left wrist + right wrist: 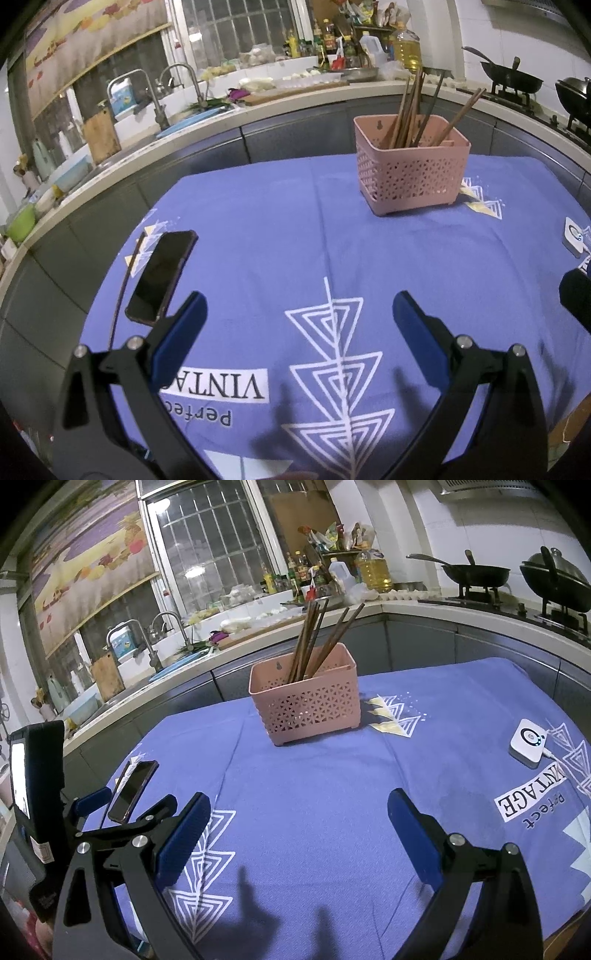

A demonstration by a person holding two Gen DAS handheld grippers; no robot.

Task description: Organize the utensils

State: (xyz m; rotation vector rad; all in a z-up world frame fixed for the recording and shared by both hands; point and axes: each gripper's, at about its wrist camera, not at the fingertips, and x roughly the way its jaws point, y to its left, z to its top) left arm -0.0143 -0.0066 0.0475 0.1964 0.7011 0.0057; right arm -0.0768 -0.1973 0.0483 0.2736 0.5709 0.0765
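A pink perforated basket [410, 173] stands upright at the far side of the blue-clothed table, with several brown chopsticks [410, 110] leaning in it. It also shows in the right wrist view [306, 701] with the chopsticks [314, 638]. My left gripper [299, 314] is open and empty, low over the cloth, well short of the basket. My right gripper [299, 816] is open and empty, also short of the basket. The left gripper shows at the left edge of the right wrist view [122, 808]. One thin dark chopstick [123, 291] lies at the table's left edge beside a phone.
A black phone [162, 277] lies on the cloth at the left; it also shows in the right wrist view [133, 790]. A small white device [528, 747] with a cable sits at the right. The kitchen counter with sink [166, 110] and woks [476, 574] runs behind the table.
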